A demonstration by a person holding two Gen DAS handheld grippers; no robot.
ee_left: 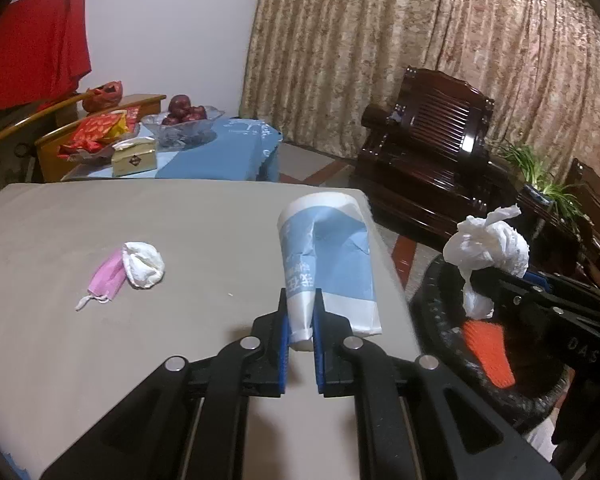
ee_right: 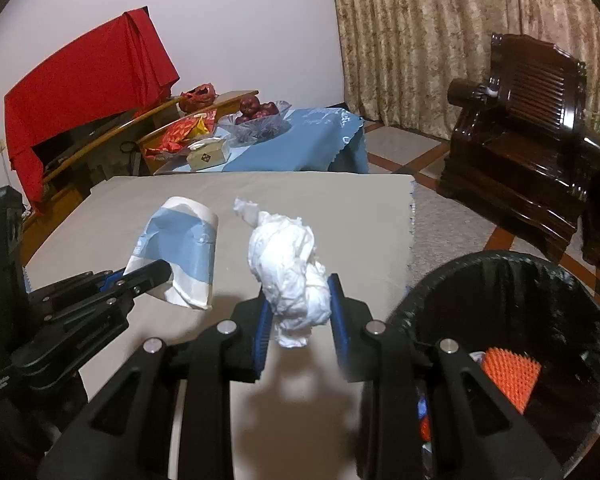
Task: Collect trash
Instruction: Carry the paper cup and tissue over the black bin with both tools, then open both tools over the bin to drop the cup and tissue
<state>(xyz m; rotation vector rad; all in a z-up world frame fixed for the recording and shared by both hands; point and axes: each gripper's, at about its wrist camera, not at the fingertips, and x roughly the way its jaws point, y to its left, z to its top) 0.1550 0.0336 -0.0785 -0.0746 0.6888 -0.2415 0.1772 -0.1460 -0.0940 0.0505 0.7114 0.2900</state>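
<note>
A crushed white-and-blue paper cup was held by the left gripper, its blue pads pinched nearly closed on the cup's flattened lower end; the cup was carried clear of the beige-covered table, projecting forward and upward from the fingertips with its open mouth farthest away. A crumpled wad of white tissue paper was clamped by the right gripper, whose jaws stood only as far apart as the wad's squeezed bulk allowed; a twisted tail stuck out ahead of the fingers and a loose flap hung below them. Both items were judged to be gripped at a narrow, compressible part so that they would not slip in transit. A round bin lined with a black plastic bag was noted just right of and below the right gripper, with an orange spiked object already inside; both loads were therefore judged to be on the way to it, the tissue being the nearer. To the left of the left gripper, on the table and well apart from it, a pink face mask and a second crumpled white tissue, touching one another, were recorded as not yet collected.
</note>
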